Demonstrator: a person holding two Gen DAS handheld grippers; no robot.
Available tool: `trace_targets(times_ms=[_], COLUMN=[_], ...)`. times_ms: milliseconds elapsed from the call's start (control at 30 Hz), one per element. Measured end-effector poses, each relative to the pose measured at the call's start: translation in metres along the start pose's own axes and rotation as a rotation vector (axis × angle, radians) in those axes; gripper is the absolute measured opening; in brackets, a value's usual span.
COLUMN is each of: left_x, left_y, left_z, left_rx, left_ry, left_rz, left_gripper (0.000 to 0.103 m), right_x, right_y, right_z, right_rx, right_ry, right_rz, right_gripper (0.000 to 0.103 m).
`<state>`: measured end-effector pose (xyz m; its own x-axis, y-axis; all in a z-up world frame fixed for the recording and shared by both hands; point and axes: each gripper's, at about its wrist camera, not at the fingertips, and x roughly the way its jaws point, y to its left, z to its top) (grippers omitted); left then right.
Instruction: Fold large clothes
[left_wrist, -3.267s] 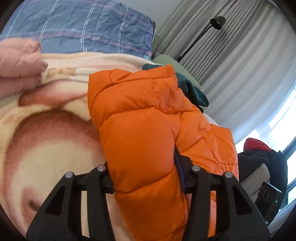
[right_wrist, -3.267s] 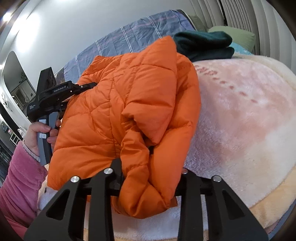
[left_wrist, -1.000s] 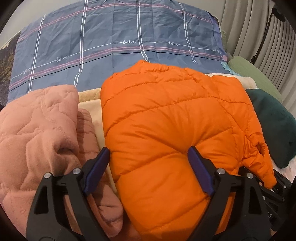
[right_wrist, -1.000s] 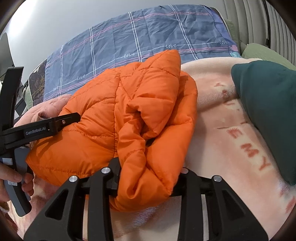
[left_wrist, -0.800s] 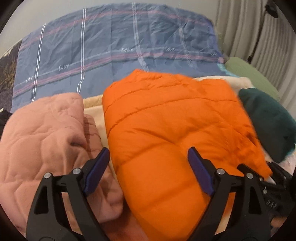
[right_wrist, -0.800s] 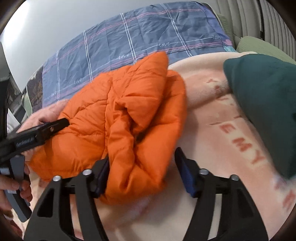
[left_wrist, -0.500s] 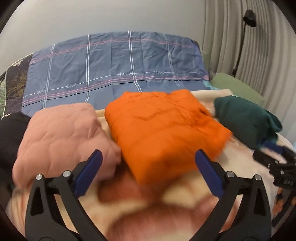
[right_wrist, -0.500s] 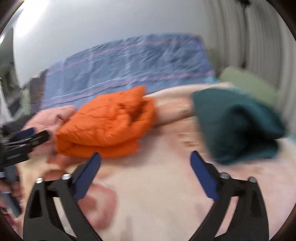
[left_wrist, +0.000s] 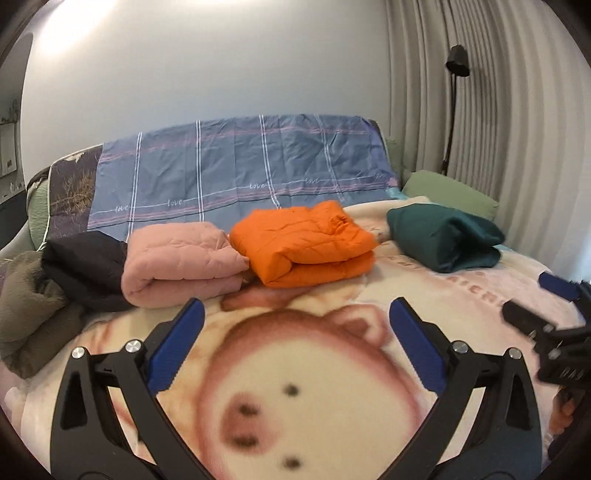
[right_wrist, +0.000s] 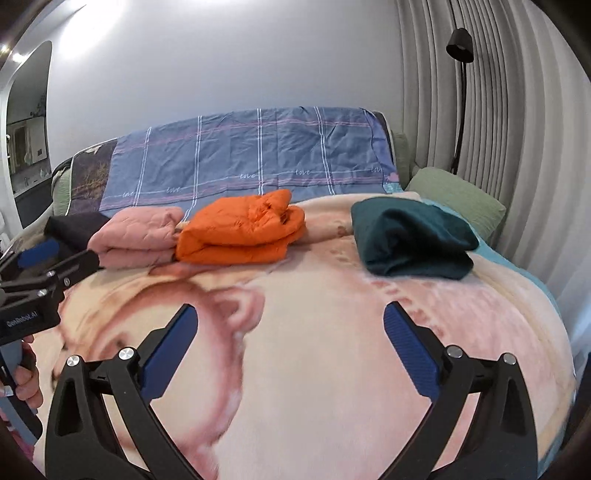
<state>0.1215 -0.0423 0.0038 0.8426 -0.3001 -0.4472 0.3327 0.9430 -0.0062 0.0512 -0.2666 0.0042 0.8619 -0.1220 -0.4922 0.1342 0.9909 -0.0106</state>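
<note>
Folding of the orange puffer jacket (left_wrist: 303, 243) looks finished: it lies as a squared bundle of 2 layers on the pig-print blanket (left_wrist: 295, 369), ahead of both grippers and well apart from them, touching the folded pink quilted garment (left_wrist: 177, 264) on its left. The left gripper (left_wrist: 293, 354) is released, jaws spread wide with nothing between them, hovering over the blanket; the right gripper (right_wrist: 290, 352) is likewise released and empty. From the right wrist view the jacket (right_wrist: 240, 230) sits ahead and slightly left, and the dark green garment (right_wrist: 412, 240) lies ahead to the right, loosely bundled. A black garment (left_wrist: 86, 267) and an olive fleece piece (left_wrist: 26, 306) are heaped further left of the left gripper, beyond the pink one. My judgement is that the step in hand is the pause between garments. The next move probably calls for picking 1 of the rumpled pieces, likely the green bundle or the olive heap, pinching an edge with each gripper and spreading it flat on the bare blanket nearby.
</note>
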Motion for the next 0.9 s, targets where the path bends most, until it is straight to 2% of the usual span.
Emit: trace_targets(times_ms=[200, 333, 433, 633, 900], left_x=[-0.056, -0.088, -0.099, -0.107, -0.115], left_y=[-0.015, -0.02, -0.026, -0.032, -0.031], left_z=[-0.012, -0.02, -0.026, -0.037, -0.041], left_rx=[0.015, -0.004, 0.015, 0.009, 0.009], left_ry=[-0.026, -0.054, -0.032, -0.005, -0.007], left_rz=[0.007, 0.013, 0.088, 0.062, 0.114], left_gripper=[0.101, 0.101, 0.101, 0.101, 0.101], right_x=[-0.034, -0.055, -0.067, -0.074, -0.073], right_y=[0.002, 0.003, 0.007, 0.013, 0.013], right_z=[-0.016, -0.017, -0.018, -0.023, -0.026], right_rx=[0.031, 0.037, 0.025, 0.013, 0.004], right_ry=[0.029, 0.007, -0.016, -0.014, -0.015], right_rz=[-0.011, -0.012, -0.015, 0.005, -0.016], right_gripper=[0.101, 0.101, 0.102, 0.102, 0.102])
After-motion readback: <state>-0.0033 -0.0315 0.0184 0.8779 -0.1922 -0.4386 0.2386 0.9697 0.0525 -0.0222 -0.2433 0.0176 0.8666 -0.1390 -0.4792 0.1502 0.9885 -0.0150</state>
